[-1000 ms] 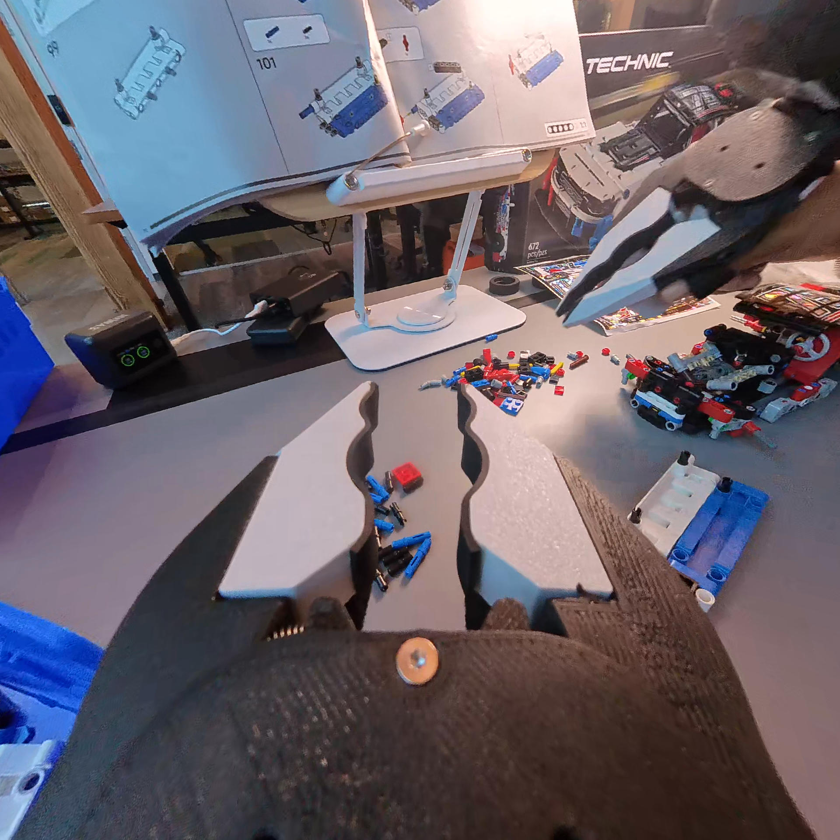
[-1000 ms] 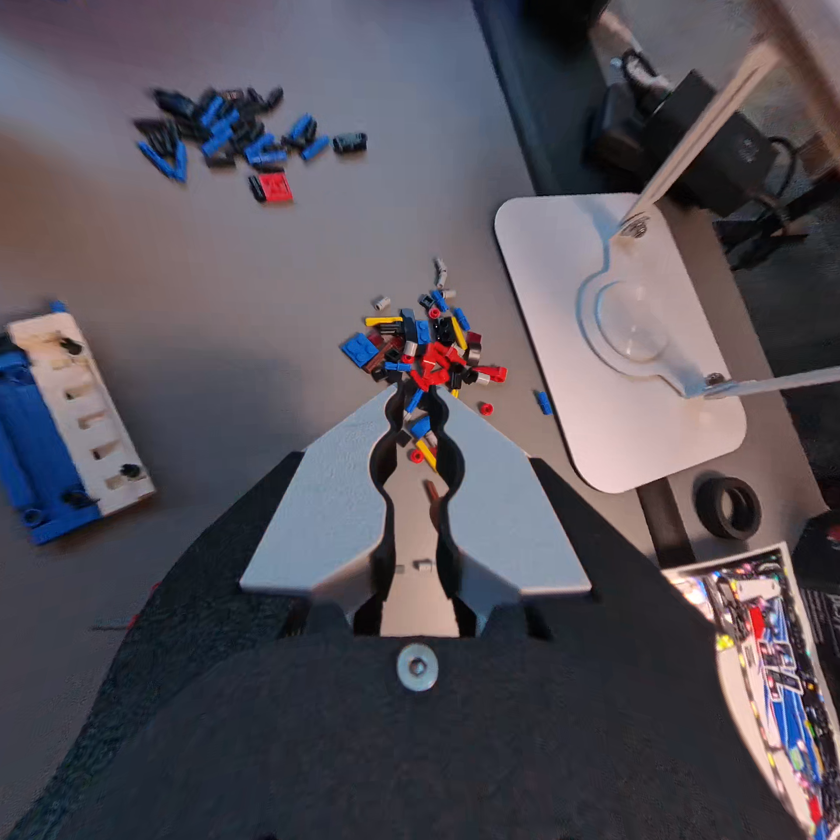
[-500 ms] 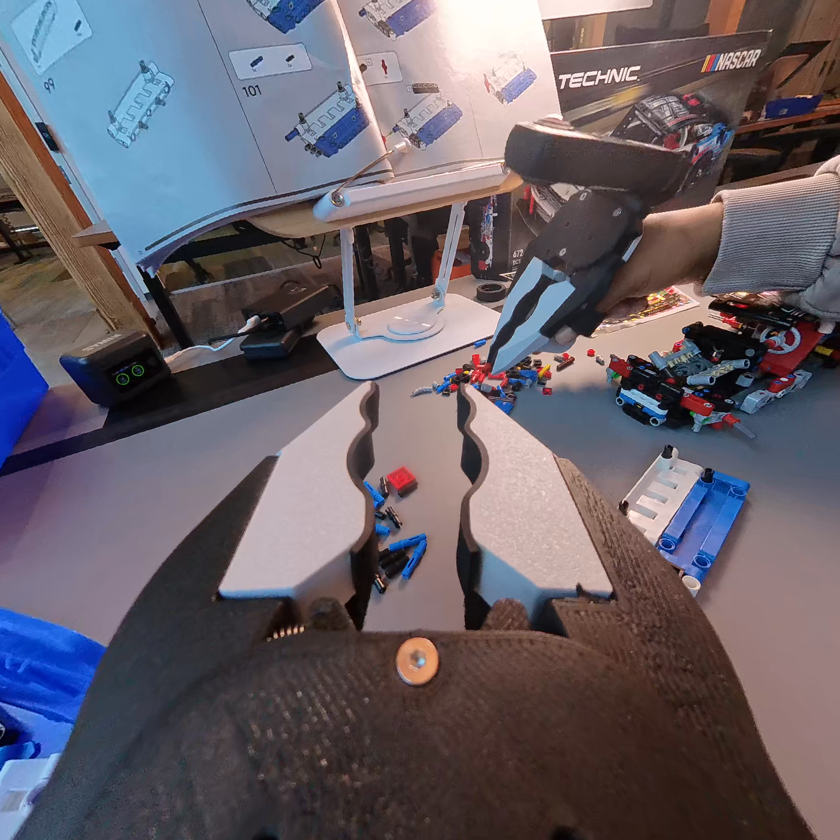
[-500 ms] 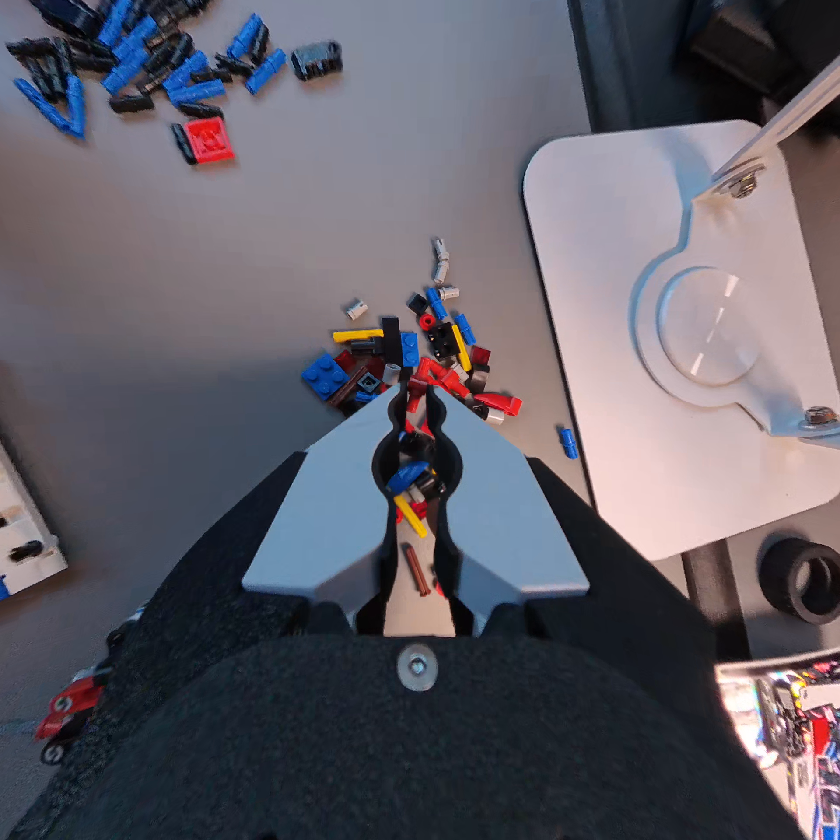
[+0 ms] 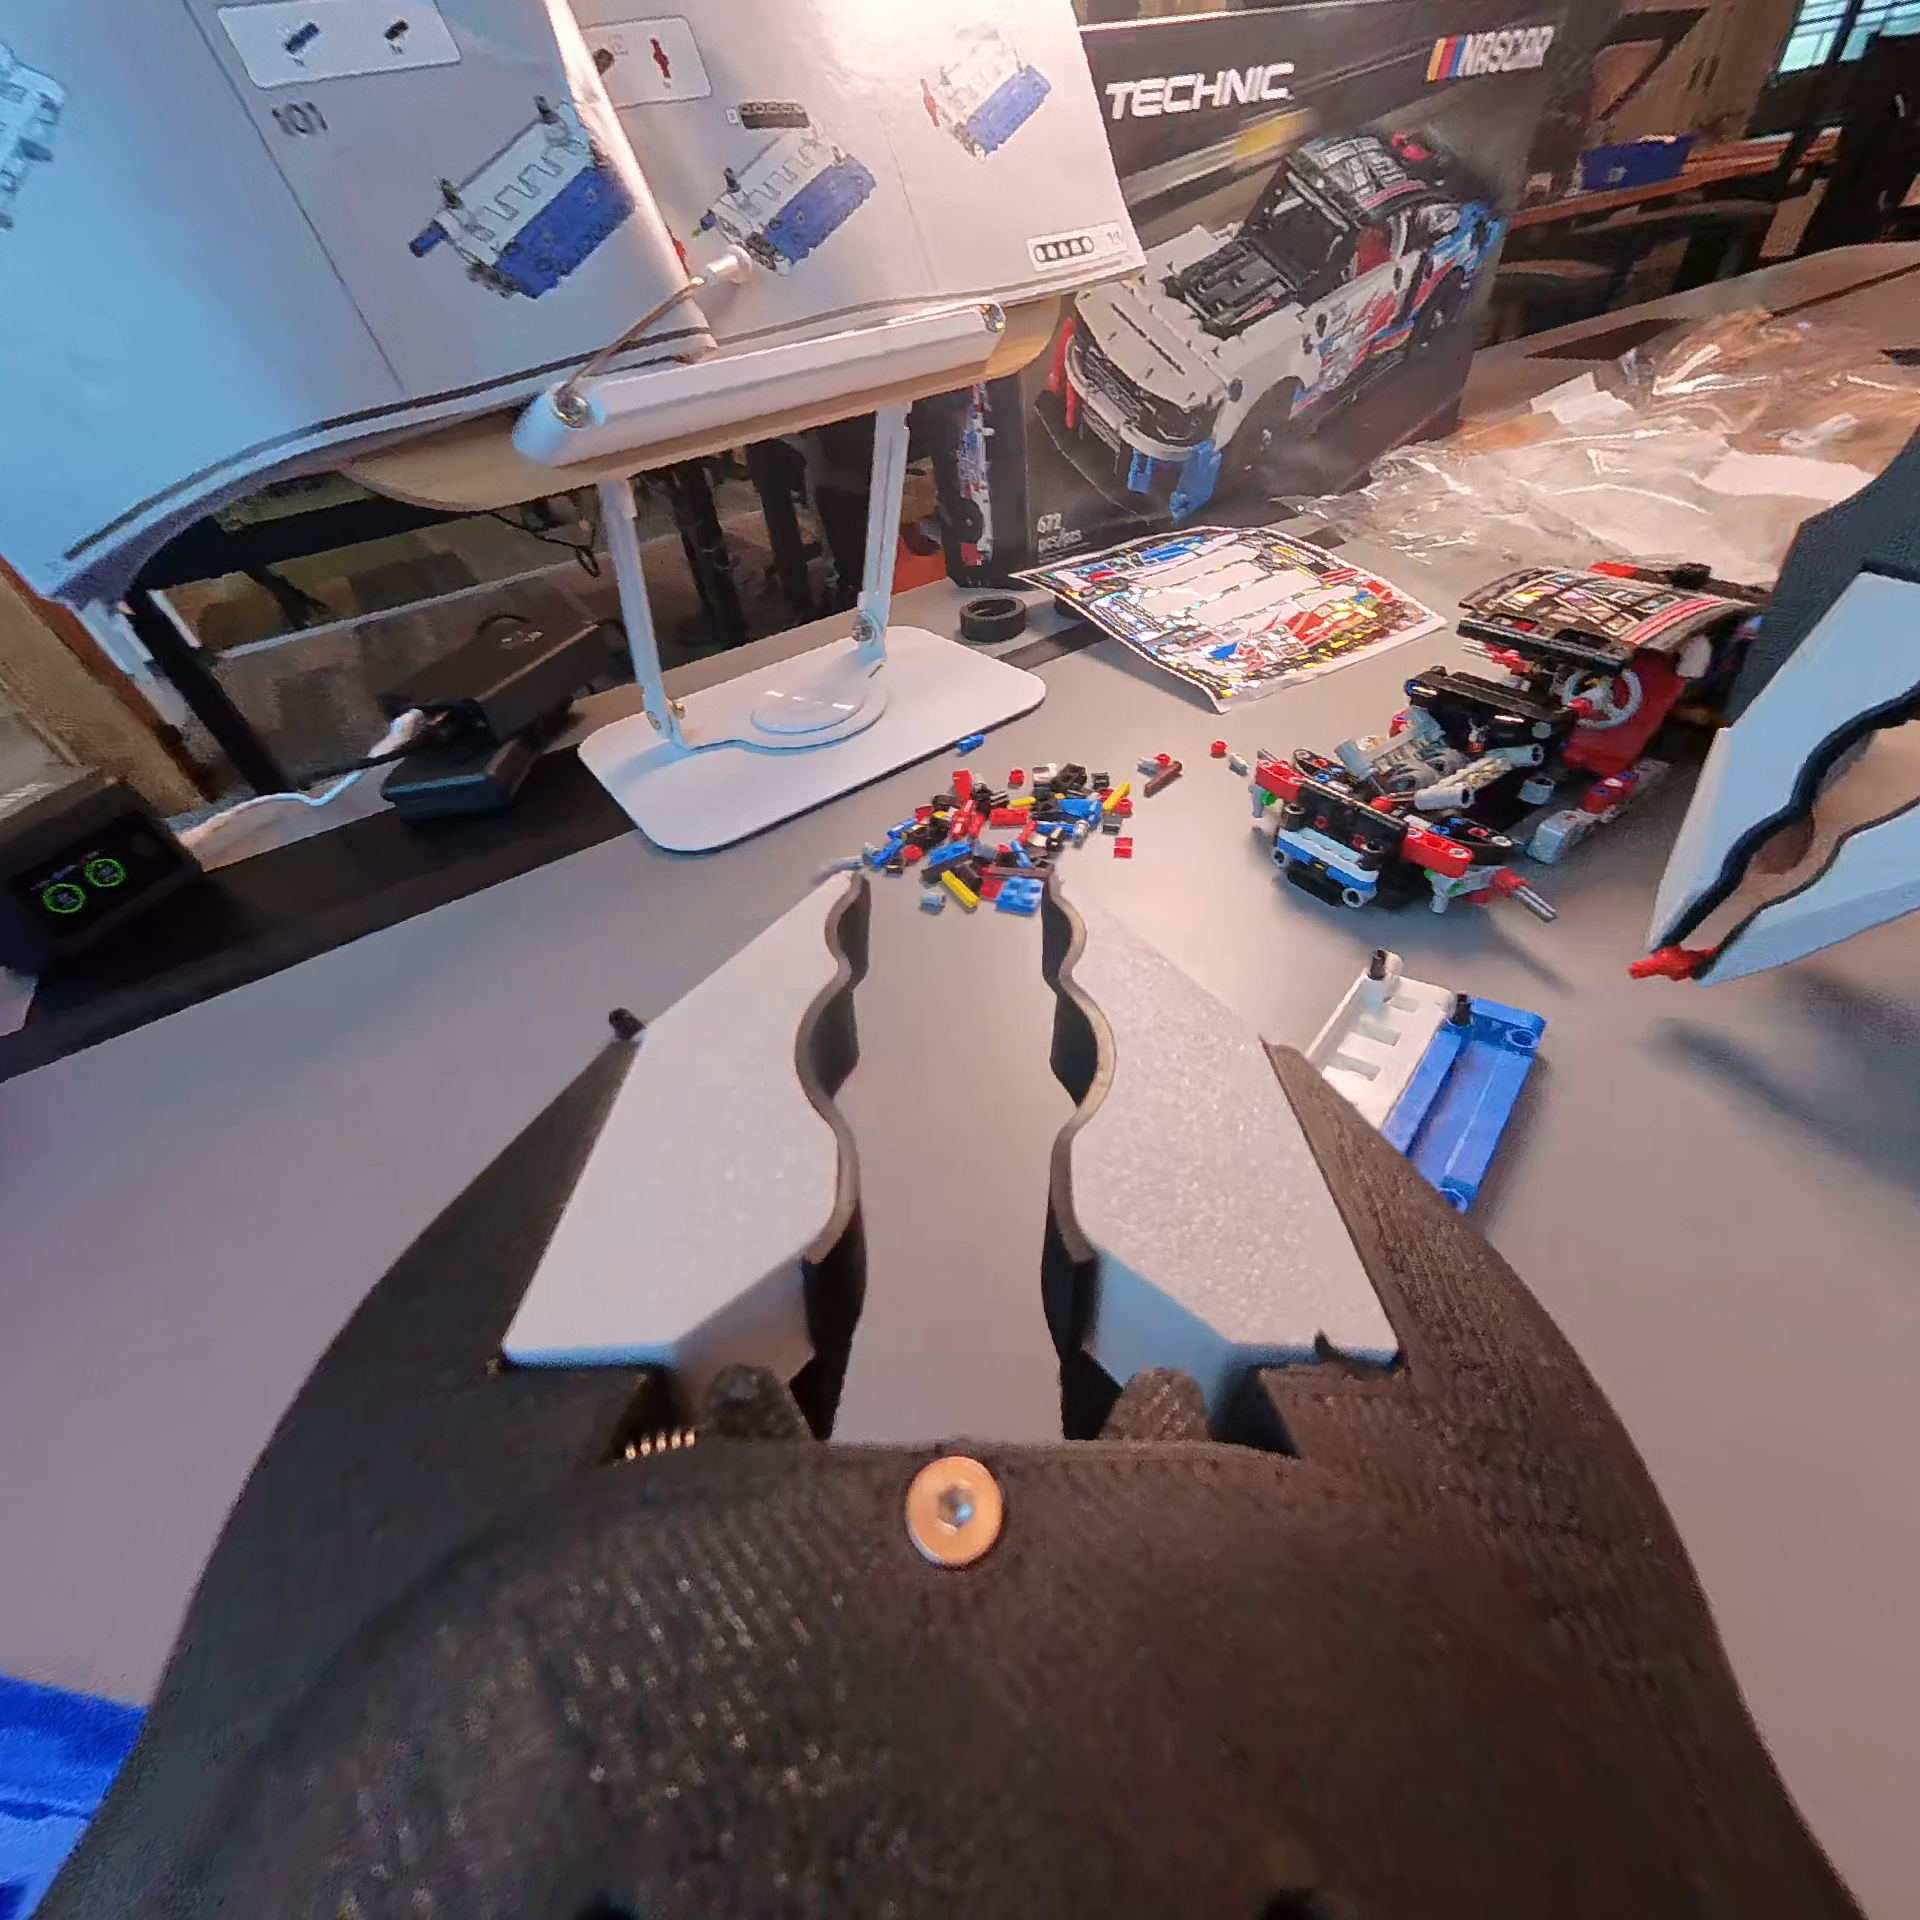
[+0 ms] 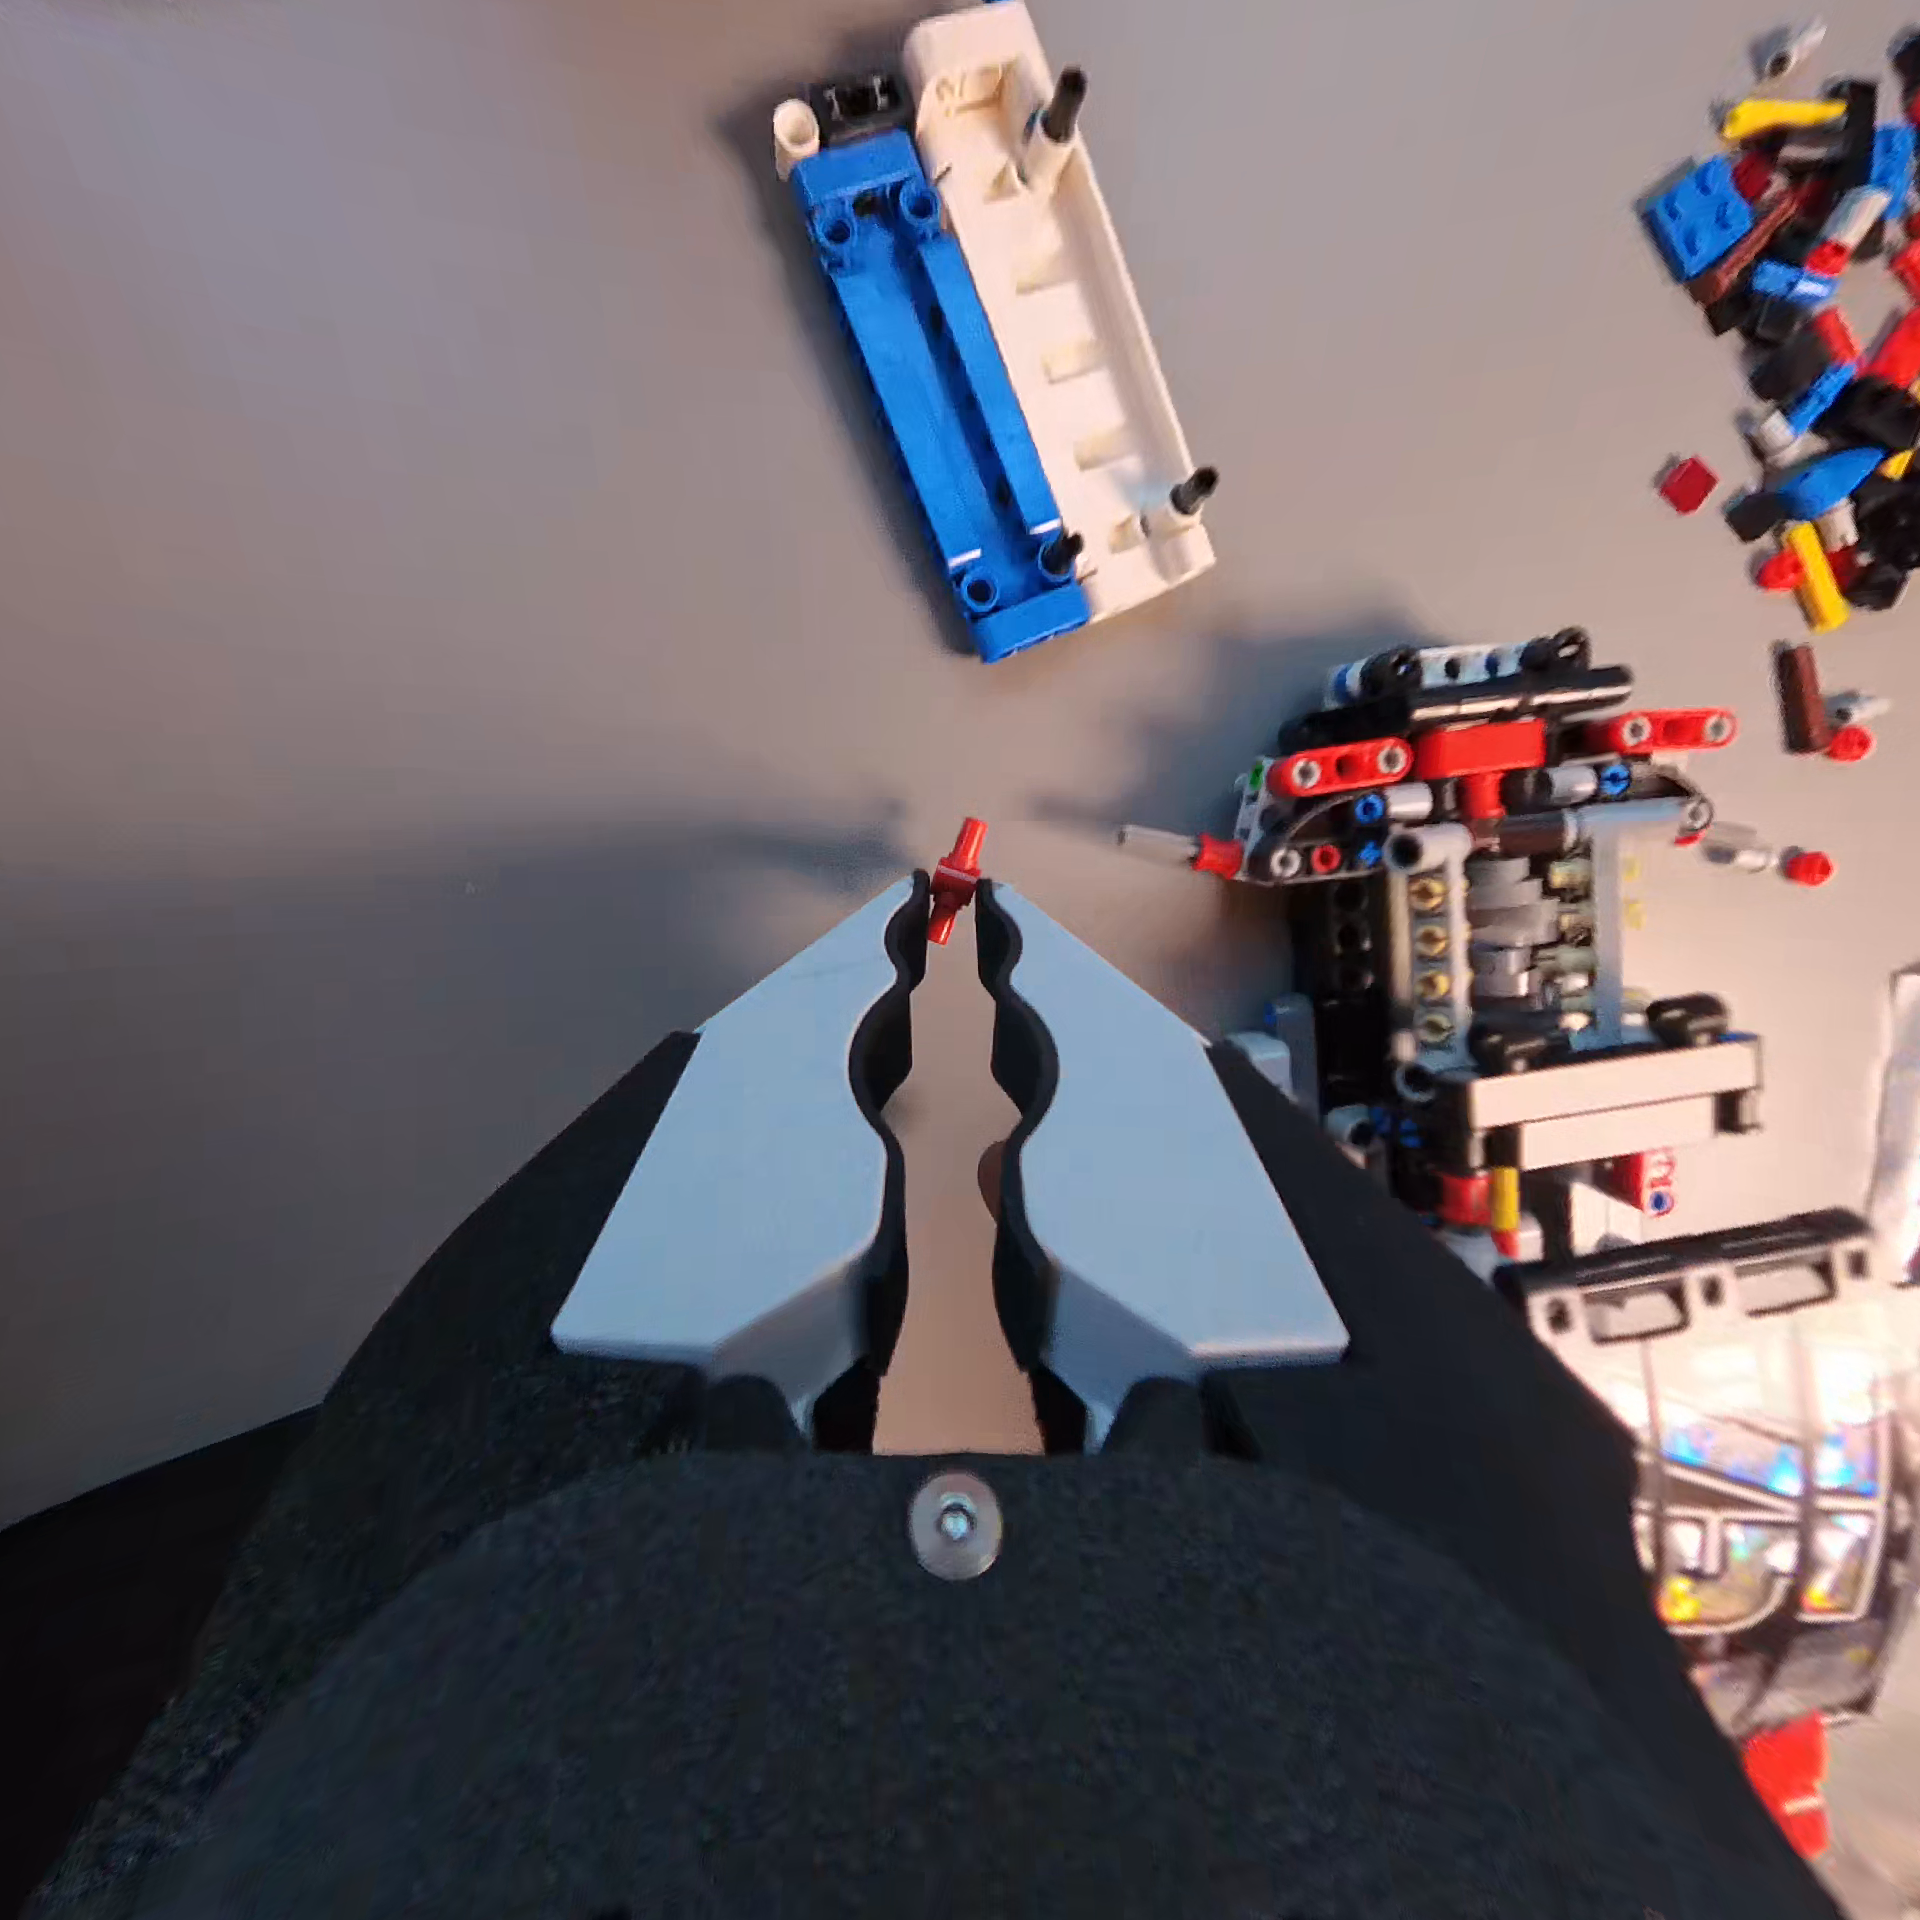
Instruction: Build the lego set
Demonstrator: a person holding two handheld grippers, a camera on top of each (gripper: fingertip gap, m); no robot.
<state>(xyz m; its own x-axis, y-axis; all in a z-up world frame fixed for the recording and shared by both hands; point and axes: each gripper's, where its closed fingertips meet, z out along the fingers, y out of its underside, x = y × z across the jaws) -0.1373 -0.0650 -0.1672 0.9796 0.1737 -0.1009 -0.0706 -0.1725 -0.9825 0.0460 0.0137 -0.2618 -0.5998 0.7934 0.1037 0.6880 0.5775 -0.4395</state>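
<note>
My right gripper [image 6: 948,885] is shut on a small red pin [image 6: 954,879] at its fingertips, held above the grey table. It also shows at the right edge of the left wrist view [image 5: 1694,961], with the red pin [image 5: 1662,964] at its tips. A blue and white panel assembly [image 6: 992,343] lies ahead of it, also seen in the left wrist view [image 5: 1429,1060]. The half-built car chassis [image 6: 1496,935] sits to its right. My left gripper [image 5: 948,894] is open and empty above the table, just short of the pile of mixed small parts [image 5: 1013,831].
A white stand base [image 5: 810,727] holds the open instruction booklet [image 5: 520,177] at the back. The set's box [image 5: 1278,281], a sticker sheet [image 5: 1226,613], a black tyre [image 5: 992,618] and clear bags [image 5: 1662,436] lie behind. A power pack [image 5: 78,883] sits at the left.
My right gripper has lifted from the mixed parts pile with a red pin and moved over near the chassis and panel assembly. My left gripper has moved forward past the blue and black pins.
</note>
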